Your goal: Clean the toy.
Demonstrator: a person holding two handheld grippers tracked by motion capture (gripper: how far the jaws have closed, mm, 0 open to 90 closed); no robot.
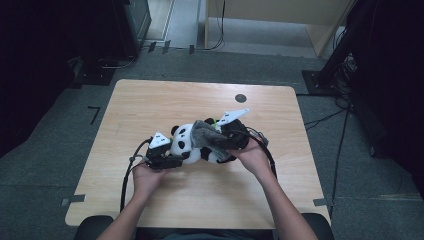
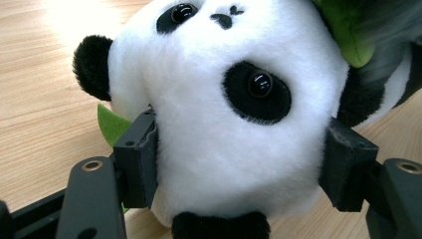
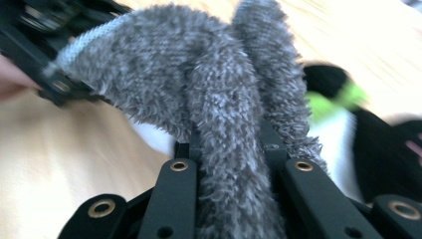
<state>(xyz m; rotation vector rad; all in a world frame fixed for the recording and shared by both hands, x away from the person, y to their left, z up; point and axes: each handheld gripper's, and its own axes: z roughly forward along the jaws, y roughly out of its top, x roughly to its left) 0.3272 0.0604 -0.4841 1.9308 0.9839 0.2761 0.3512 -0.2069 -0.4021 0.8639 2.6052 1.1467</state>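
Note:
A black-and-white panda plush (image 1: pixel 184 142) lies in the middle of the wooden table (image 1: pixel 150 100). My left gripper (image 1: pixel 172 159) comes at it from the left and is shut on its head. In the left gripper view both pads (image 2: pixel 142 149) press into the white fur of the panda (image 2: pixel 224 124), and a green felt leaf (image 2: pixel 112 124) pokes out behind the head. A grey fuzzy cloth (image 1: pixel 206 135) is draped over the panda's body. My right gripper (image 1: pixel 225 137) is shut on this cloth, and in its own view the cloth (image 3: pixel 199 74) rises pinched from the right gripper (image 3: pixel 231 142).
A small dark round mark (image 1: pixel 241 98) sits near the table's far edge. Cables (image 1: pixel 127 172) trail from both grippers toward the near edge. Black equipment stands (image 1: pixel 345 45) and cords are on the grey floor to the right.

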